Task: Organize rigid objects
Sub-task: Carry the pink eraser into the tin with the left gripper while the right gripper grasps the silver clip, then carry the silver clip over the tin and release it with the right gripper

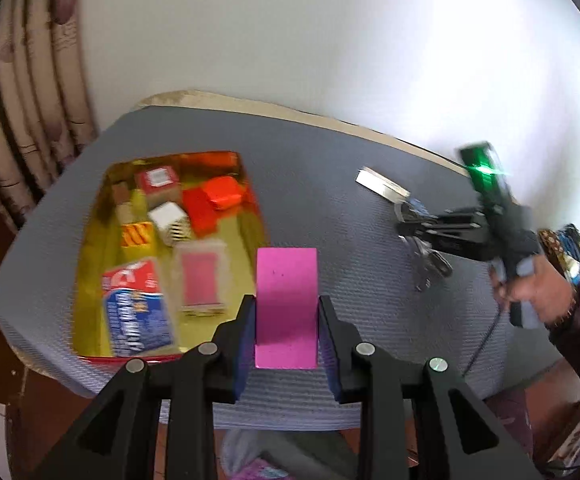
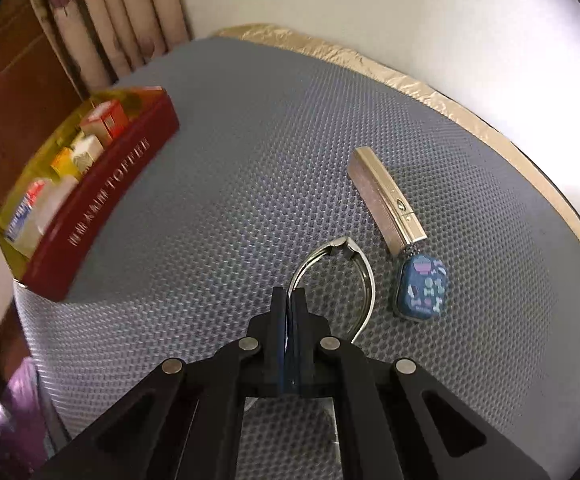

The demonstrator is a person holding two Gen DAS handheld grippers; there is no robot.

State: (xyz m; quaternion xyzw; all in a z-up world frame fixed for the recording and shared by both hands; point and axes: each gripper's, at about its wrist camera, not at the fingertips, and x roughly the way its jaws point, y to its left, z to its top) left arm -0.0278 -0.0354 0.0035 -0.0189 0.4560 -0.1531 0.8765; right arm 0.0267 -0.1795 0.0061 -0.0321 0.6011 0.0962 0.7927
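So the left gripper point(image 1: 286, 320) is clamped on a pink block point(image 1: 286, 304), holding it above the grey mat point(image 1: 349, 240) just to the right of the red toffee tin point(image 2: 102, 208), which is packed with small boxes. The right gripper point(image 2: 289, 300) is pinched tight on a metal key ring point(image 2: 345, 276) that lies on the mat. Next to the ring sit a silver metal bar point(image 2: 385, 196) and a blue patterned charm point(image 2: 421, 288), touching end to end.
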